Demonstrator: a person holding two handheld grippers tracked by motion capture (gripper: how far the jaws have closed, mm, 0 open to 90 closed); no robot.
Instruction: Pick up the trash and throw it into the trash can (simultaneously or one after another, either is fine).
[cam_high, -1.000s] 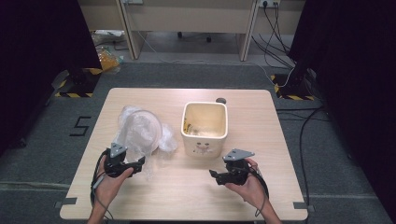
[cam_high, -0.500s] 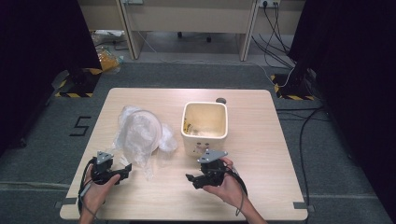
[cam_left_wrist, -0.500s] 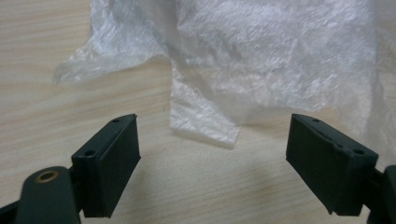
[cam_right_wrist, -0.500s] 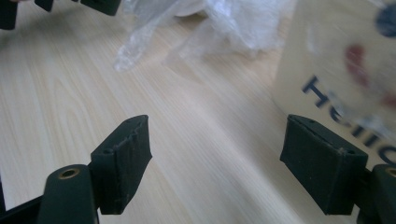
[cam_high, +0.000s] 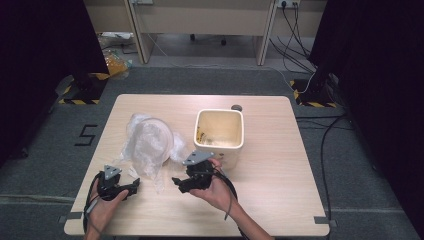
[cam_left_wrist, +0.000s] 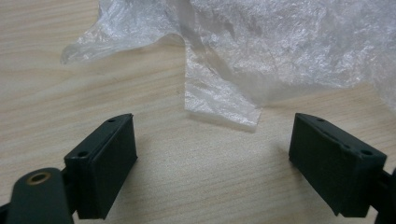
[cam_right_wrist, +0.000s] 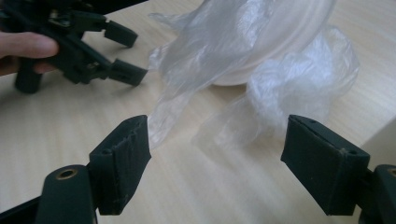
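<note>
Both grippers have closed in on the bag (cam_high: 149, 145) over the last second. The right gripper (cam_high: 176, 181) has swung well leftward from its spot near the bin (cam_high: 220, 132) and now points at the bag's near right flap; the left gripper (cam_high: 136, 185) has dropped toward the near left edge of the table (cam_high: 280, 200) and aims at the bag's near tip.

The bag is a crumpled clear plastic one lying left of the bin, draped over a round white thing (a bowl or lid, hard to tell).

Both grippers stand wide open and hold nothing. In the left gripper view a loose tongue of the bag (cam_left_wrist: 219, 100) lies just ahead between the jaws; in the right gripper view a strip of film (cam_right_wrist: 163, 121) touches or nearly touches the left jaw.

That suggests a two-sided pick-up of the bag is about to start, each gripper pinching its own flap.
</note>
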